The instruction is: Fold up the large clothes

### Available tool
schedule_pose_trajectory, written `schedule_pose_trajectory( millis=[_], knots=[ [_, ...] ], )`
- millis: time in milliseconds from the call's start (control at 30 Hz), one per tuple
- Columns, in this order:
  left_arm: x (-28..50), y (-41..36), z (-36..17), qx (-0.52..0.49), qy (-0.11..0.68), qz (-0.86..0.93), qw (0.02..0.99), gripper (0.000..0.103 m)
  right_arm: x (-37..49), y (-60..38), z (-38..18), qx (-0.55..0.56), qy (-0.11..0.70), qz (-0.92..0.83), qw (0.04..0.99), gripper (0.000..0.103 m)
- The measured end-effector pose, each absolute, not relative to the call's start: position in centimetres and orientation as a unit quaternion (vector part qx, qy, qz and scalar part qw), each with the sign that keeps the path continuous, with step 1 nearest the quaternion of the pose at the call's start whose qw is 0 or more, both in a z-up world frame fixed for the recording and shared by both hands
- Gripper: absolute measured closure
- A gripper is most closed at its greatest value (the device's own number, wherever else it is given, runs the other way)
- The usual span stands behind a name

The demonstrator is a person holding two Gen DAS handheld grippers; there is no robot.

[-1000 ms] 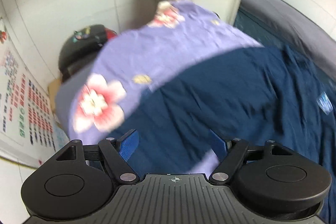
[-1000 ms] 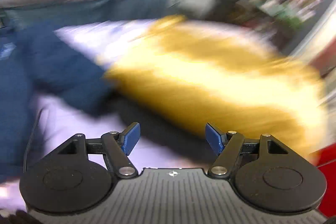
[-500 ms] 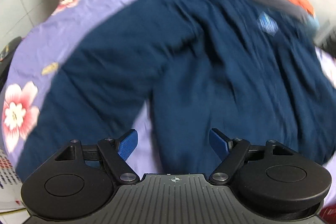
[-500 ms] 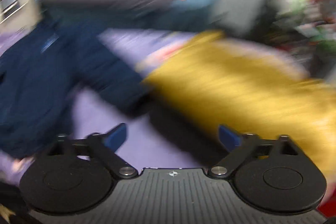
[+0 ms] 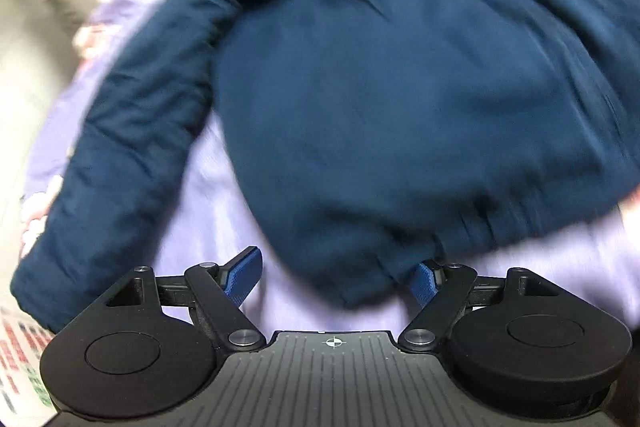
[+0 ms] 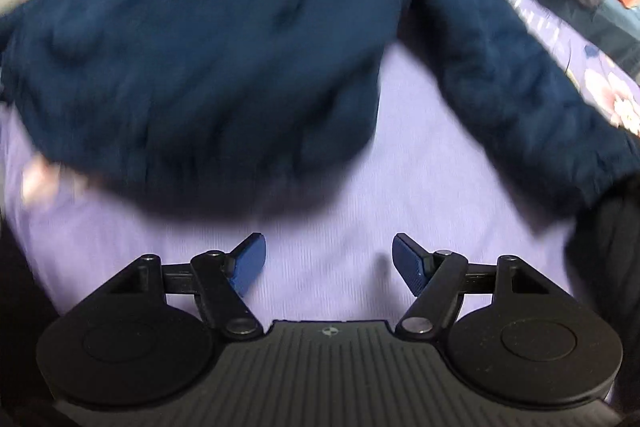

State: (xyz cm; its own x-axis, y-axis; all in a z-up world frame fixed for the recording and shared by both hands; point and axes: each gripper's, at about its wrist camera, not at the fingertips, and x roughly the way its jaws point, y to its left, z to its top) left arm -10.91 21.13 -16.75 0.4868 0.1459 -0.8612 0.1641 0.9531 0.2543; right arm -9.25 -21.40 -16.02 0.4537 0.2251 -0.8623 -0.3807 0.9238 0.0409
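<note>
Lilac floral sheet (image 6: 360, 187) carries navy jacket (image 5: 380, 87), sleeves out. We hold left gripper (image 5: 338, 277) spread at hem; right gripper (image 6: 326, 261) spread over bare sheet.

The left gripper (image 5: 334, 277) has swung from the flowered purple sheet (image 5: 208, 195) to face the navy jacket (image 5: 380, 87), whose hem now lies between its spread fingers. The right gripper (image 6: 328, 259) (a second ago facing a yellow cloth) now faces the jacket (image 6: 208, 39) over bare sheet (image 6: 420, 187).
</note>
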Motion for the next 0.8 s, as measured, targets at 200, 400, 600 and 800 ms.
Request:
schedule_pose_trajectory(
  millis=[200,400,600,800],
  knots=[
    [-4.9,23.0,-14.8,0.075,0.459,0.046,0.884,0.0,-2.4,-20.9,-14.6,0.081,0.467,0.188,0.86,0.016],
    [-0.2,26.6,-14.4,-0.15,0.456,0.111,0.87,0.0,0.9,-19.8,-16.1,0.238,0.493,0.111,0.83,0.036],
    [1.8,26.1,-12.5,-0.161,0.466,0.096,0.865,0.021,0.9,-18.0,-13.6,0.197,0.523,0.121,0.821,0.072],
    [-1.1,27.0,-6.7,-0.162,0.469,0.042,0.867,0.027,-2.1,-21.3,-5.1,0.22,0.529,0.195,0.796,0.086]
  ],
)
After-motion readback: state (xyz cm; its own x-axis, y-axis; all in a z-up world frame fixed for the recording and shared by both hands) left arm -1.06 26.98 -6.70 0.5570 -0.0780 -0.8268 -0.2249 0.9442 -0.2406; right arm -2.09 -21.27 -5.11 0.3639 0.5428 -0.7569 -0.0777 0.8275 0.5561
